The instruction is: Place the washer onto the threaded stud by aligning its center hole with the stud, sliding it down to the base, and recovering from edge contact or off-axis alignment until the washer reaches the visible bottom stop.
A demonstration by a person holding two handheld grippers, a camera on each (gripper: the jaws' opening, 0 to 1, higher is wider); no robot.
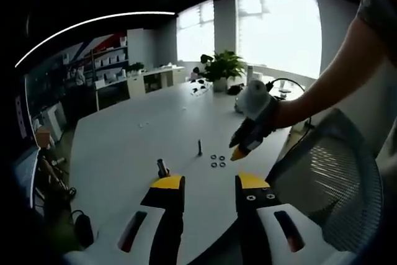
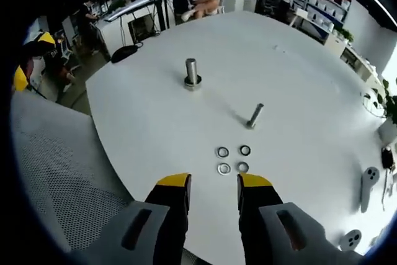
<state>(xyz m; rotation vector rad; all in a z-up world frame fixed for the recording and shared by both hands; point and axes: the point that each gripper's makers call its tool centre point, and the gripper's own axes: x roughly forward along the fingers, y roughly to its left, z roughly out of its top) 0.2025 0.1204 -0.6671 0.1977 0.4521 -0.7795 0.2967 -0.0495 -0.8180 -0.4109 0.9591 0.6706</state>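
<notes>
White table (image 2: 298, 66) holds four washers (image 2: 232, 159), two studs (image 2: 254, 116).

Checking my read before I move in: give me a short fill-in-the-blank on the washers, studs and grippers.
1. The washers on the white table number ____.
2. The right gripper has its jaws ____, holding nothing.
3. The slim threaded stud has ____ washer on it.
4. The thicker stud lies ____ from the right gripper than the washers.

Missing words: four; open; no; farther
</notes>
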